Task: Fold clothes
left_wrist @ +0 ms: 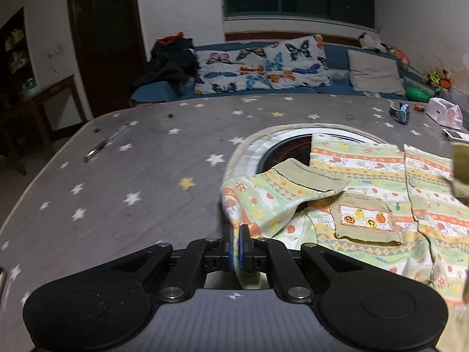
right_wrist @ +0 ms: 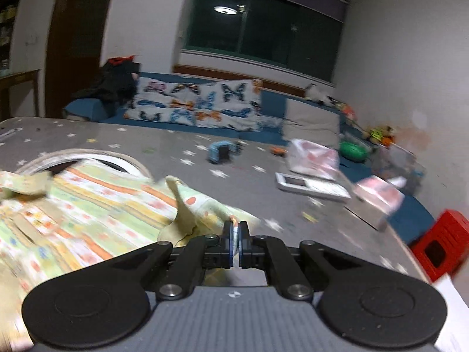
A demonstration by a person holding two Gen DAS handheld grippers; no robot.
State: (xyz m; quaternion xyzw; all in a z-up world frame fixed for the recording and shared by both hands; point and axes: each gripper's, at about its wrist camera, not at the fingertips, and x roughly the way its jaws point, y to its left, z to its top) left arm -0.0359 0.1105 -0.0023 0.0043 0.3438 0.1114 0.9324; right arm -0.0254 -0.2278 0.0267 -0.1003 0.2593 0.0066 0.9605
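Child's patterned shirt, khaki collar and pocket, lies spread on the star-print bench, partly over a round heater opening. Left tongs pinched on a sleeve edge. Right tongs clamped on the shirt's opposite edge. Right view motion-blurred.

Grey star-print table bears a patterned shirt, blue tape dispenser, tablet, and pink bags.
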